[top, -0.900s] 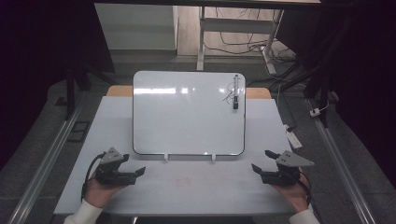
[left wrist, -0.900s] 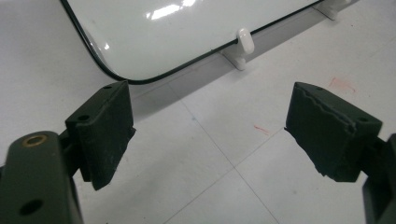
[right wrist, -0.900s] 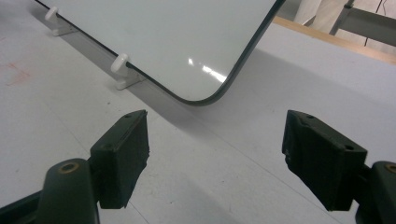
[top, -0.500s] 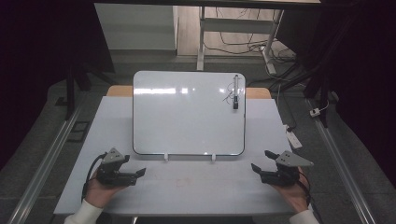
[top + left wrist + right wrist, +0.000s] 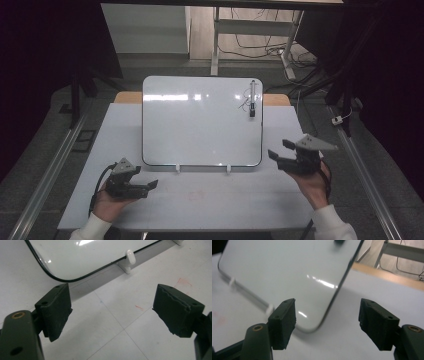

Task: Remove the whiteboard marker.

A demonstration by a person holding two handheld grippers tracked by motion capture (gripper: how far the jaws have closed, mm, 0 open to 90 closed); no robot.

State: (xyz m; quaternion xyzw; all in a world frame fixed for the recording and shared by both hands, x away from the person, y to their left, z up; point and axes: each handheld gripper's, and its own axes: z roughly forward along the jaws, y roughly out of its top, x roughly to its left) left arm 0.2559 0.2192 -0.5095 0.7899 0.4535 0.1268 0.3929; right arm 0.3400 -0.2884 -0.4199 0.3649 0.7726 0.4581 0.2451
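A white dry-erase board point(image 5: 200, 120) stands propped on two small white feet in the middle of the white table point(image 5: 225, 205). A black marker point(image 5: 252, 98) clings to its upper right, beside a scribble. My left gripper point(image 5: 151, 186) rests low at the front left, open and holding nothing; in the left gripper view its jaws point(image 5: 112, 312) frame bare table below the board's corner point(image 5: 87, 255) and a foot point(image 5: 130, 258). My right gripper point(image 5: 279, 149) hovers open by the board's lower right corner. The right gripper view point(image 5: 327, 322) looks along the board point(image 5: 287, 270).
Faint red marks point(image 5: 183, 282) stain the table in front of the board. Metal rails point(image 5: 55, 165) run along the floor on both sides. A desk frame and cables point(image 5: 260, 40) lie behind the table. A wooden strip point(image 5: 387, 275) edges the far side.
My right gripper has lifted and moved forward toward the board's lower right corner. The left gripper has stayed in place.
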